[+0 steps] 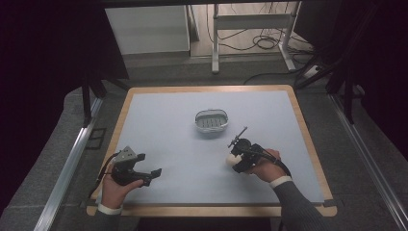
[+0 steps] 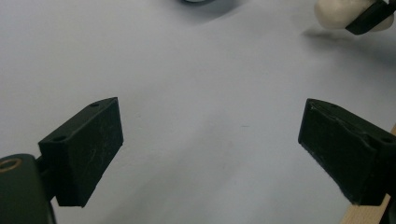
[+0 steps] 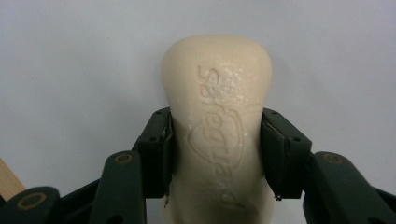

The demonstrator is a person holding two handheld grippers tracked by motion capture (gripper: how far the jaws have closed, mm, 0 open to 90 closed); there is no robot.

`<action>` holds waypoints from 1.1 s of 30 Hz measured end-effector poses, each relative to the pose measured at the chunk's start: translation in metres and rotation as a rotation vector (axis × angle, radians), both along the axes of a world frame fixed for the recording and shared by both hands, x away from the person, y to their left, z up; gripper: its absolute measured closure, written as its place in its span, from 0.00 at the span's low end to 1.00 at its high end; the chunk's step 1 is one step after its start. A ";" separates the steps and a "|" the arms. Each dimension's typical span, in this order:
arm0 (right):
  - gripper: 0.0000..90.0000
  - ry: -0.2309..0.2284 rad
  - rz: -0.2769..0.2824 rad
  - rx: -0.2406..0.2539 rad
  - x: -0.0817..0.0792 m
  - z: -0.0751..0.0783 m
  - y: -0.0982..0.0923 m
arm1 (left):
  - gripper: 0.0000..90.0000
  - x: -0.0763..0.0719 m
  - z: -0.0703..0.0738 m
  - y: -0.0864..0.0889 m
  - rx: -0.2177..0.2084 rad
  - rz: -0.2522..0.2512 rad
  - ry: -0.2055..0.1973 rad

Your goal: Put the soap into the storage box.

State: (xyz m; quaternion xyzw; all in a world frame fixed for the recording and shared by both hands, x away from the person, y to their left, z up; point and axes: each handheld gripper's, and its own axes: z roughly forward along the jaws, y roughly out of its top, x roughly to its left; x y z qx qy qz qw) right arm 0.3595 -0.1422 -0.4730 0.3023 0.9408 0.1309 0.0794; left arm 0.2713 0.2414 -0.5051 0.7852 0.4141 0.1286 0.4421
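A cream bar of soap [image 3: 217, 126] with raised lettering lies on the pale blue mat, and my right gripper [image 3: 215, 149] is shut on its two long sides. From above, the soap [image 1: 231, 161] pokes out left of the right gripper [image 1: 239, 159], at the mat's right front. The same soap [image 2: 338, 13] appears at the top right of the left gripper view. My left gripper [image 1: 153, 175] rests low at the mat's left front, jaws wide apart [image 2: 210, 154] with only bare mat between them. A small grey slotted soap dish [image 1: 211, 123] stands in the middle of the mat, beyond both grippers.
The blue mat [image 1: 168, 125] covers a wooden table [image 1: 207, 210] whose rim shows all round. Dark floor rails run along both sides. Behind the table stand a white cabinet [image 1: 149, 29] and a metal frame with loose cables [image 1: 260, 41].
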 end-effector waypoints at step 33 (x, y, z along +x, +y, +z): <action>0.55 -0.092 0.079 0.042 0.034 0.039 0.011 | 0.08 0.002 -0.004 -0.004 0.014 -0.007 0.015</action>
